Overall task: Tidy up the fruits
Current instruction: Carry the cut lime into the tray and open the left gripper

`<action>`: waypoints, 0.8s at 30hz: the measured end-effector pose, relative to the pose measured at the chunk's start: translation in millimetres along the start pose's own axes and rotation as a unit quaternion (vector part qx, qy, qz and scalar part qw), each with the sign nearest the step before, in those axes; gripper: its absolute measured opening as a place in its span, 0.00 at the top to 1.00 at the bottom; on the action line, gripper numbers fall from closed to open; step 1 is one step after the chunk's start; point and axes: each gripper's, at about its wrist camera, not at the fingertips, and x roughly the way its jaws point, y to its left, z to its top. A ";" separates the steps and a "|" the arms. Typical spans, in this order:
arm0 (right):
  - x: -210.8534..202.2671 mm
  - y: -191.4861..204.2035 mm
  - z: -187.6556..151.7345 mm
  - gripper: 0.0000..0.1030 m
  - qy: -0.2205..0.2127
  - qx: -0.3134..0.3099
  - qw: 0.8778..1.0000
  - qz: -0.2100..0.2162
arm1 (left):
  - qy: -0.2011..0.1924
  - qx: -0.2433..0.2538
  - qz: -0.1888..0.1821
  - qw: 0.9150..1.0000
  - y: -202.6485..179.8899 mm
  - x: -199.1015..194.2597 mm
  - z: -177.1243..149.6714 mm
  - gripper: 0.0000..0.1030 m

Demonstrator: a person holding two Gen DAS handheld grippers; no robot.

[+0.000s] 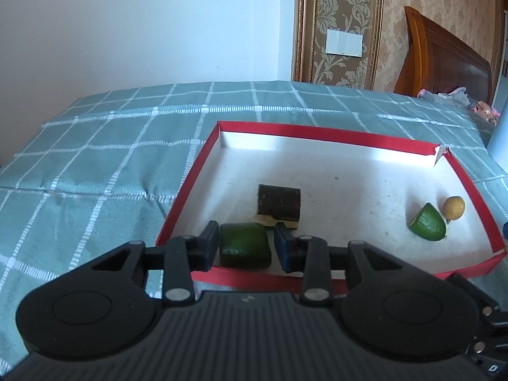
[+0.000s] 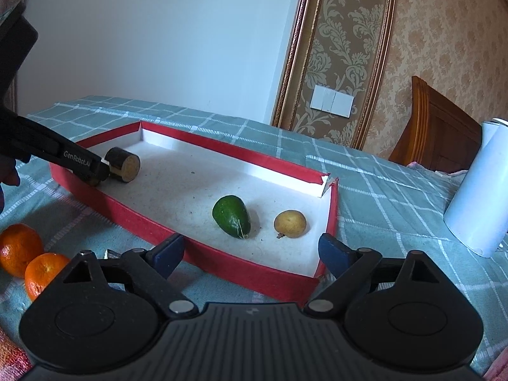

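Observation:
A shallow red box (image 1: 317,133) with a white floor lies on the checked cloth. My left gripper (image 1: 246,244) is shut on a dark green fruit (image 1: 244,254) just inside the box's near wall. A dark brown cylinder (image 1: 278,204) with a pale end lies right behind it. At the box's right end rest a second green fruit (image 1: 427,222) and a small yellow-brown round fruit (image 1: 454,208). In the right wrist view my right gripper (image 2: 250,250) stands open and empty over the near wall of the box (image 2: 222,152), in front of the green fruit (image 2: 231,216) and the round fruit (image 2: 290,223). The left gripper (image 2: 95,174) reaches in beside the cylinder (image 2: 122,165); its fruit is hidden there.
Two oranges (image 2: 19,247) (image 2: 44,273) lie on the cloth left of the box. A tall white cylinder (image 2: 476,197) stands to the right of the box. A wooden headboard (image 1: 444,60) and a patterned wall rise behind the cloth.

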 end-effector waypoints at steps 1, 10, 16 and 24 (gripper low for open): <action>0.2 0.2 -0.1 0.11 0.001 0.000 1.000 0.000 | -0.001 0.001 0.001 1.000 0.0 -1.1 0.0 0.65; 1.9 -0.5 0.6 0.11 0.006 0.000 1.000 0.003 | -0.020 -0.012 0.011 1.000 8.1 -31.0 -2.1 0.48; 4.4 0.4 1.1 0.11 0.010 0.000 1.000 0.005 | -0.042 -0.025 0.010 0.999 17.3 -71.2 -17.1 0.45; 4.0 0.3 0.8 0.11 0.007 0.002 1.000 0.004 | -0.066 -0.018 -0.032 0.997 9.1 -131.3 -62.4 0.32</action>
